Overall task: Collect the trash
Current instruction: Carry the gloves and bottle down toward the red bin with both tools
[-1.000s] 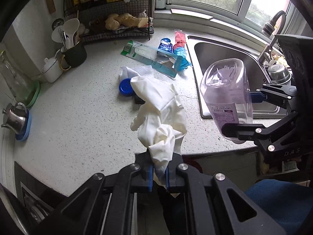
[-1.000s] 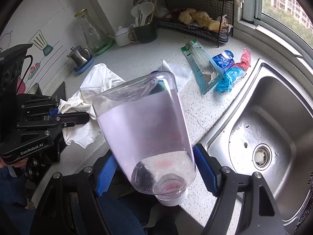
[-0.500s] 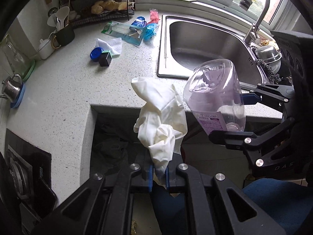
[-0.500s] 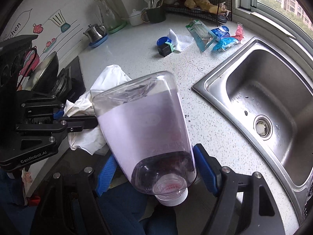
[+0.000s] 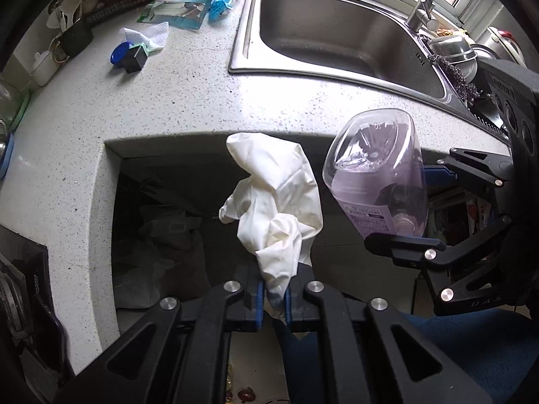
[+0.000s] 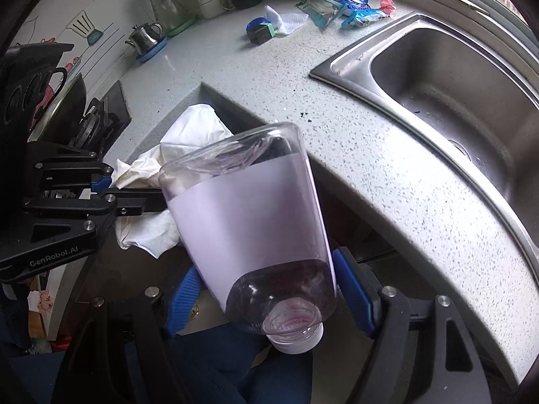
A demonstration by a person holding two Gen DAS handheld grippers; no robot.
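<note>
We saw the crumpled white glove (image 5: 276,202) pinched between the closed blue pads of the left gripper (image 5: 272,298), hanging off the front edge of the counter (image 5: 188,101). Beside the glove, the right gripper (image 6: 266,299) clamped the clear bottle (image 6: 249,222) upside down. More wrappers (image 5: 182,17) lay far back on the counter, left of the sink (image 5: 337,33).

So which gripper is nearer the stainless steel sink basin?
Right. The right gripper, clamping the clear plastic bottle, hangs off the counter edge below the stainless steel sink basin; the left gripper, pinching the white glove, hangs beyond it.
</note>
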